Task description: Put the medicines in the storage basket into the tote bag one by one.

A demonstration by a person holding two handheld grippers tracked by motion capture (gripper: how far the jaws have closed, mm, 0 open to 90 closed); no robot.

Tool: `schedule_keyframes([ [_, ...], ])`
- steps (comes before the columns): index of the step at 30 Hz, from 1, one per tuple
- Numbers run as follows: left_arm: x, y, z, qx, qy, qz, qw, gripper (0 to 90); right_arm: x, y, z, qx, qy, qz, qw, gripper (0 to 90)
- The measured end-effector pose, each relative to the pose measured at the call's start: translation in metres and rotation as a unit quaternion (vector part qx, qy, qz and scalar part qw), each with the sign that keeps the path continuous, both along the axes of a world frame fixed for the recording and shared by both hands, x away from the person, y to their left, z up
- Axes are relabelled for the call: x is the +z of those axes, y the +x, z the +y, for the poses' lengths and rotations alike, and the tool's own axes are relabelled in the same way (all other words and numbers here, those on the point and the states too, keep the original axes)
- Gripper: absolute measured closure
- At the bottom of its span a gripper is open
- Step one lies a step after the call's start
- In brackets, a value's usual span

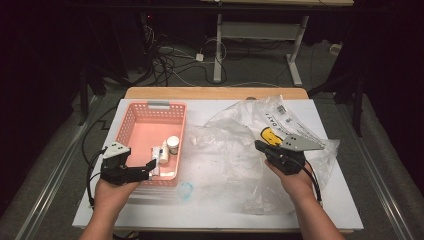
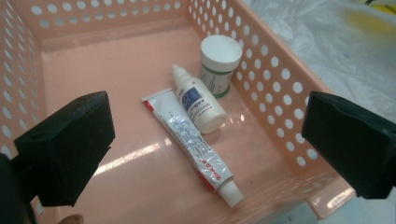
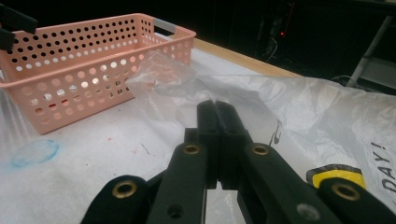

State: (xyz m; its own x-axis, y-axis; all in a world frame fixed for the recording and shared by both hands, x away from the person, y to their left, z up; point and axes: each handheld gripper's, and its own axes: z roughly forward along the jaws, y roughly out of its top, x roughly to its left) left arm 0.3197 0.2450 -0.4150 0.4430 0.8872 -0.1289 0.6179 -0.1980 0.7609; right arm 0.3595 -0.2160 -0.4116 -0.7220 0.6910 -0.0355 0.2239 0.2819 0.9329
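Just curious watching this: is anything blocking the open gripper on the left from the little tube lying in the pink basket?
Nothing visible does. The left gripper hangs open above the tube; the dropper bottle lies touching the tube's side, not over it.

Black gripper (image 1: 150,165) bodies, grey three-cornered plates, brass rivets, trailing cables

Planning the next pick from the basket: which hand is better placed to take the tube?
Left. Its gripper hangs open over the basket, the tube between its fingers. The right gripper is shut, over the plastic bag.
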Motion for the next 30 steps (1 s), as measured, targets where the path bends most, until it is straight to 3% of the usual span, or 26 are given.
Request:
schedule_keyframes([
  [2, 0.002, 0.004, -0.002, -0.004, 0.015, 0.013, 0.9998, 2.0, 0.000, -0.001, 0.001, 0.002, -0.001, -0.002, 1.0000, 90.0],
  [6, 0.002, 0.012, -0.005, -0.015, 0.018, 0.043, 0.9988, 2.0, 0.000, -0.002, 0.003, 0.005, -0.001, 0.001, 1.0000, 90.0],
  [13, -0.002, 0.031, -0.013, -0.018, 0.047, 0.105, 0.9932, 2.0, 0.001, -0.004, 0.004, 0.007, -0.002, -0.002, 1.0000, 90.0],
  [18, -0.002, 0.045, -0.016, -0.023, 0.071, 0.158, 0.9846, 3.4, 0.000, -0.002, 0.004, 0.010, -0.003, -0.002, 0.9999, 90.0],
  [24, 0.000, 0.062, -0.018, -0.032, 0.084, 0.201, 0.9754, 4.5, 0.000, -0.002, 0.003, 0.007, -0.002, 0.000, 1.0000, 90.0],
  [30, -0.003, 0.075, -0.021, -0.041, 0.093, 0.253, 0.9620, 14.1, 0.001, -0.003, 0.002, 0.008, -0.002, 0.000, 1.0000, 90.0],
])
